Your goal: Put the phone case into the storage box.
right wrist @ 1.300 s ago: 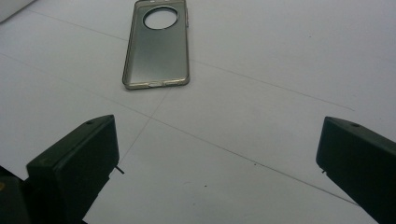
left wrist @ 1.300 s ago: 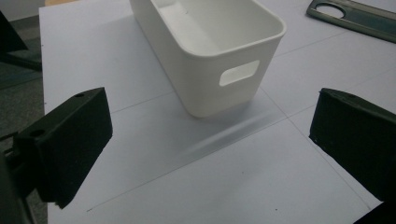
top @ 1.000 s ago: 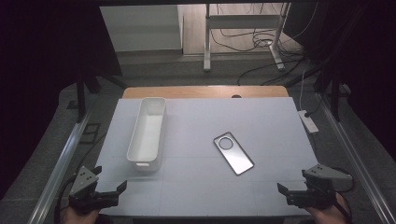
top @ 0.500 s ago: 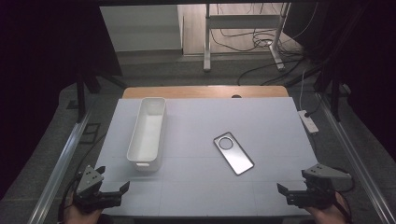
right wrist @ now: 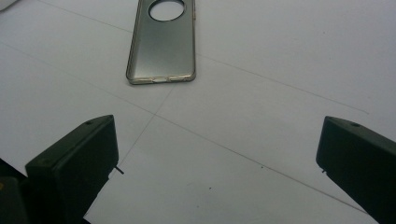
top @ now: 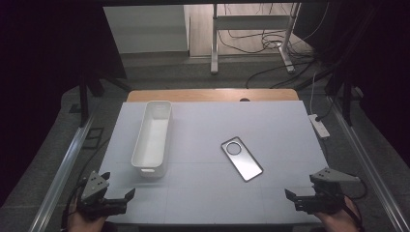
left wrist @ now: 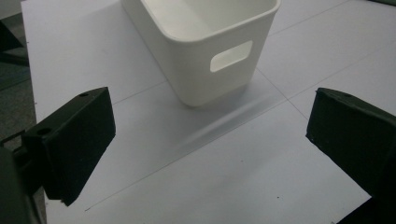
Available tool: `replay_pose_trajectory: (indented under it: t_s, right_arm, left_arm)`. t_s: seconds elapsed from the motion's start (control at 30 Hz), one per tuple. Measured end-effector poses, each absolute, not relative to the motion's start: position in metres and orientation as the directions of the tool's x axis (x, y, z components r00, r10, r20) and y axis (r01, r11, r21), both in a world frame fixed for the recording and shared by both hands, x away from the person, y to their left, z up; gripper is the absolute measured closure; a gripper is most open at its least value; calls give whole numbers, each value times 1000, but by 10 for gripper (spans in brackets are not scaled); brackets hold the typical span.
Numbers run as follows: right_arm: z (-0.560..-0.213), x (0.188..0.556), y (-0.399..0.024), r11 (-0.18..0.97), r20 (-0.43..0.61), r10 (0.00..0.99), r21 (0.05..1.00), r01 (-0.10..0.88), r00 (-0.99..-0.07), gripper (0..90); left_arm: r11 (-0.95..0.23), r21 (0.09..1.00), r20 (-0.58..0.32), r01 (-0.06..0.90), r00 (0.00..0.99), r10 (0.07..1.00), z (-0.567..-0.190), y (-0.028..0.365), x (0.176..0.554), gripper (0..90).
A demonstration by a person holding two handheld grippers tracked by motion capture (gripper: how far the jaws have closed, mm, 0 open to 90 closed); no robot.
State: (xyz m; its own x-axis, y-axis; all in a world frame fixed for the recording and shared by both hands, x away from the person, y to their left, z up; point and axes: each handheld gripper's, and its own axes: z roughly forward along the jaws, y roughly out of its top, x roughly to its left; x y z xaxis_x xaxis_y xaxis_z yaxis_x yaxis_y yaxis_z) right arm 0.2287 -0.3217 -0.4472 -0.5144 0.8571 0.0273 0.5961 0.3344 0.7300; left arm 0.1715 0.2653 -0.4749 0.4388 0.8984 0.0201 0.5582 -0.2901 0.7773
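Note:
A long white bin (top: 152,137) lies lengthwise on the left half of the white table (top: 203,193), its handle cutout facing me. A clear, grey phone case (top: 241,158) with a round camera hole lies flat right of centre. My left gripper (top: 117,186) hovers open at the near left corner, just short of the bin's near end. My right gripper (top: 302,187) stands open at the near right corner, short of the case. The left gripper (left wrist: 212,140) faces the bin (left wrist: 201,51) with nothing between its jaws. The right gripper (right wrist: 215,158) faces the case (right wrist: 163,46), also with nothing in it.
A wooden edge (top: 212,94) shows beyond the table's far side. A white power strip (top: 319,126) lies off the right edge, by a metal rail (top: 372,169). Cables and a metal stand (top: 251,21) are on the floor behind.
My left gripper has crept slightly right and forward toward the bin. The right gripper, the bin and the case have not moved.

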Motion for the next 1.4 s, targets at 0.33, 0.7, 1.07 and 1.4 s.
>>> replay_pose_trajectory:
  t_s: [0.33, 0.7, 1.07, 1.4]
  right_arm:
    - [-448, 235, -319, 341, 33, 848, 730, 593, -529, 0]
    - [-449, 248, -317, 351, 61, 830, 715, 604, -555, 0]
    - [-447, 262, -312, 367, 54, 819, 716, 593, -571, 0]
    - [-443, 272, -307, 363, 71, 811, 719, 593, -581, 0]
  left_arm:
    - [-287, 778, 18, 558, 438, 899, -475, 266, 171, 18]
    - [-274, 784, 5, 557, 435, 900, -474, 267, 171, 17]
    - [-271, 786, 2, 555, 436, 900, -474, 268, 171, 16]
    - [-273, 786, 3, 555, 438, 899, -474, 268, 171, 16]
